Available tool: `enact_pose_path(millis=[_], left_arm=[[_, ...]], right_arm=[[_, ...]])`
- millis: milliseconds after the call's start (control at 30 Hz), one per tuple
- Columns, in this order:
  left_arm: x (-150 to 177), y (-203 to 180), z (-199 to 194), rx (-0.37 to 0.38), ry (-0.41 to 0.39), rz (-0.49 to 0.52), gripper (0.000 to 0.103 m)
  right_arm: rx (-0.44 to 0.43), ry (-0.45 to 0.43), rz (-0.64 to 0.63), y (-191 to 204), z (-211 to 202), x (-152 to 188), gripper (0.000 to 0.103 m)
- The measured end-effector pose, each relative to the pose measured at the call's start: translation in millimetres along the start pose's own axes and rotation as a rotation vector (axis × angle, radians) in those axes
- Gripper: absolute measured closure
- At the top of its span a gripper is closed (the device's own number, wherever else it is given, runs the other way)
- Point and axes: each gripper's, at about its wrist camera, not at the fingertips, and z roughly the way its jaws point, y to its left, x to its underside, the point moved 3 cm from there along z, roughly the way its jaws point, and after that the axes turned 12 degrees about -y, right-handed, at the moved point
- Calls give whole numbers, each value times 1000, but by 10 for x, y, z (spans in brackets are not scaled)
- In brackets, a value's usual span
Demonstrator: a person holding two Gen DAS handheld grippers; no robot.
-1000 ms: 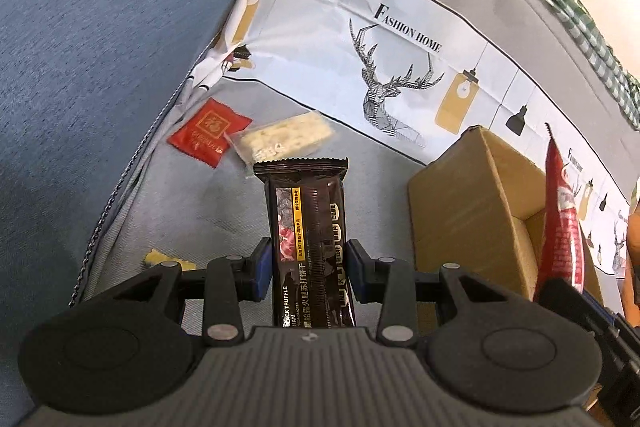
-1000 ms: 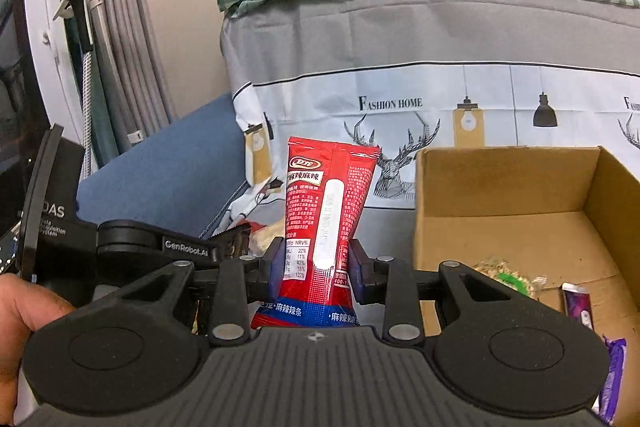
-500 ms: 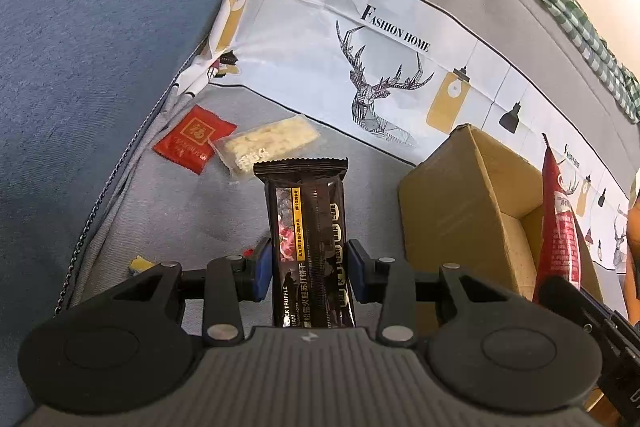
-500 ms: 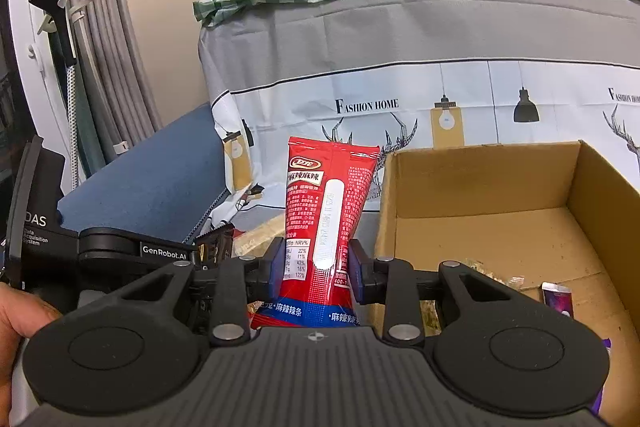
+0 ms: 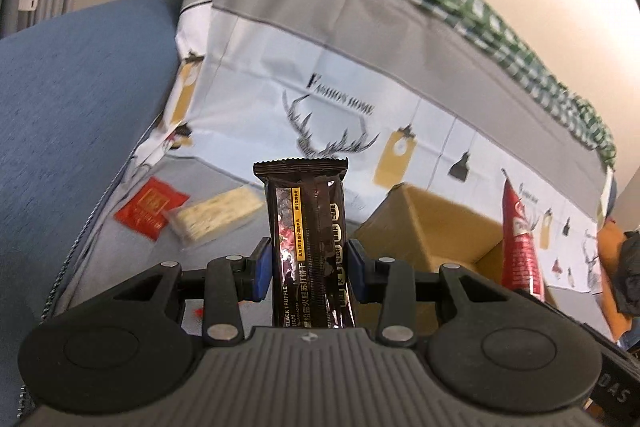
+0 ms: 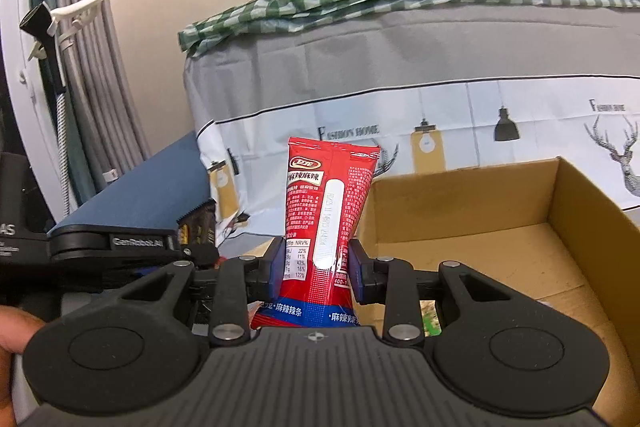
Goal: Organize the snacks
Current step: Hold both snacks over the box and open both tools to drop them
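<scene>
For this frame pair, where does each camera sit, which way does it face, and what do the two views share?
Left wrist: on the left hand-held gripper, looking along its fingers at the clamped black cracker pack and sofa seat beyond.
Right wrist: on the right hand-held gripper, facing the clamped red snack pouch and sofa back; a hand shows at left.
Shared: the cardboard box, both snacks, deer-print cover.
</scene>
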Motion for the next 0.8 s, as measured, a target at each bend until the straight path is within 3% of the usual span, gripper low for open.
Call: enact_pose_path(millis=[367,800], left_arm=[[66,-500,-66,101,-31,29,60],[248,-1225,35,293,-64,94,60]], right_arm=[[103,-71,26,-408,-120,-191,69],[255,-106,10,-1007,-276,-312,69]])
